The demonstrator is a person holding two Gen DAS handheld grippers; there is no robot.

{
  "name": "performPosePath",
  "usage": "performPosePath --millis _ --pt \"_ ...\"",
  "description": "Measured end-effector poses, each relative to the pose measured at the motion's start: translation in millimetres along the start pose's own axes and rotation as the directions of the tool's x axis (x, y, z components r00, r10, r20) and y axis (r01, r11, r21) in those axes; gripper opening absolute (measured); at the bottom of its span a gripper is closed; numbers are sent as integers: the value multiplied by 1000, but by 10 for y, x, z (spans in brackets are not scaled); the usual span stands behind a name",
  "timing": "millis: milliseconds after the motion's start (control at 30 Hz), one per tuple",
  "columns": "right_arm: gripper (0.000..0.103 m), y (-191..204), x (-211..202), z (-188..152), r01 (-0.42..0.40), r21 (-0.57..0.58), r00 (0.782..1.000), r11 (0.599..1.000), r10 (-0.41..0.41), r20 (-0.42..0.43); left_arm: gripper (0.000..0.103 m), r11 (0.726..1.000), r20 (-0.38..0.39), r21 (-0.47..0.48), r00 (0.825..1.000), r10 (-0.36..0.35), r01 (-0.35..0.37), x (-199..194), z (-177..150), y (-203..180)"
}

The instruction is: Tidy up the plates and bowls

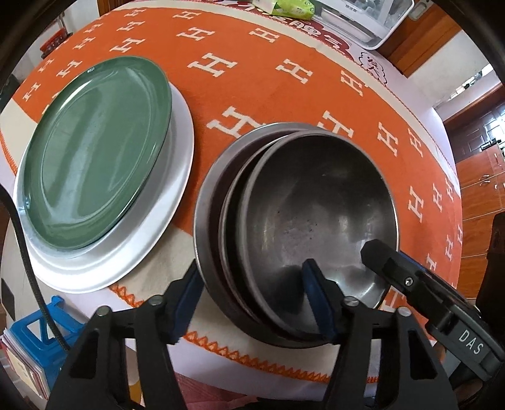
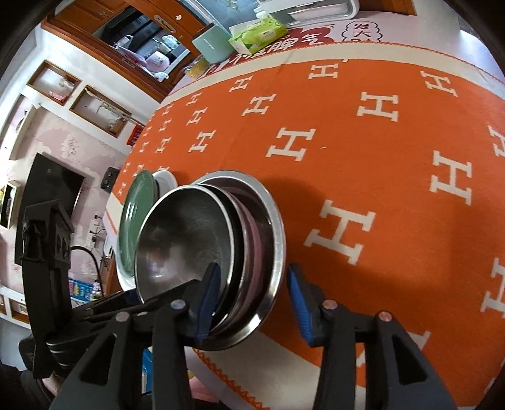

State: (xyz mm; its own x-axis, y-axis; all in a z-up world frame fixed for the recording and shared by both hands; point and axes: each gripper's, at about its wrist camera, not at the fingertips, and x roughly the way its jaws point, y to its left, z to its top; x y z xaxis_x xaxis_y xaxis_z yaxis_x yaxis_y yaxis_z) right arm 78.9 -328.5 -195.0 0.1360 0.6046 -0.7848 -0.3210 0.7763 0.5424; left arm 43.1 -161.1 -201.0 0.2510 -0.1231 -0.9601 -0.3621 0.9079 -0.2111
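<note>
Several nested bowls (image 1: 309, 205) stand near the table's front edge; the innermost is bare steel and the outermost has a wide steel rim (image 2: 277, 239). My left gripper (image 1: 252, 266) straddles the stack's near rim, one finger outside the outer bowl and one inside the inner bowl, with a sliver of cloth showing beside the outer finger. My right gripper (image 2: 254, 269) straddles the right rim, its left finger inside the inner bowl and its right finger clear of the outer rim. Left of the stack, a green plate (image 1: 94, 151) lies on a larger silver plate (image 1: 157, 246).
An orange cloth with white H marks (image 2: 378, 157) covers the table. At the far edge are a green tissue pack (image 2: 258, 31), a mint cup (image 2: 211, 42) and a white tray (image 1: 363, 19). A blue crate (image 1: 41, 331) sits below the front edge.
</note>
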Motion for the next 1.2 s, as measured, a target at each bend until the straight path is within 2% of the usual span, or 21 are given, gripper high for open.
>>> performPosePath --millis 200,300,533,900,1200 --pt "36 -14 -10 9 -4 2 1000 1000 4 -8 49 1000 4 -7 1000 22 -22 -39 6 -7" --pt "36 1 -32 0 -1 -5 1000 1000 0 -10 49 999 7 5 999 40 -40 -77 -4 -12" --pt "36 58 -195 -8 -7 -27 1000 1000 8 22 49 999 16 17 999 30 -31 -203 -34 -35" --pt "36 213 -423 -32 1 -48 991 999 6 132 49 996 123 85 992 4 -15 -519 -34 -88" --pt "36 514 -459 -87 -19 -27 979 999 24 203 49 989 181 146 983 -4 -23 -795 -17 89"
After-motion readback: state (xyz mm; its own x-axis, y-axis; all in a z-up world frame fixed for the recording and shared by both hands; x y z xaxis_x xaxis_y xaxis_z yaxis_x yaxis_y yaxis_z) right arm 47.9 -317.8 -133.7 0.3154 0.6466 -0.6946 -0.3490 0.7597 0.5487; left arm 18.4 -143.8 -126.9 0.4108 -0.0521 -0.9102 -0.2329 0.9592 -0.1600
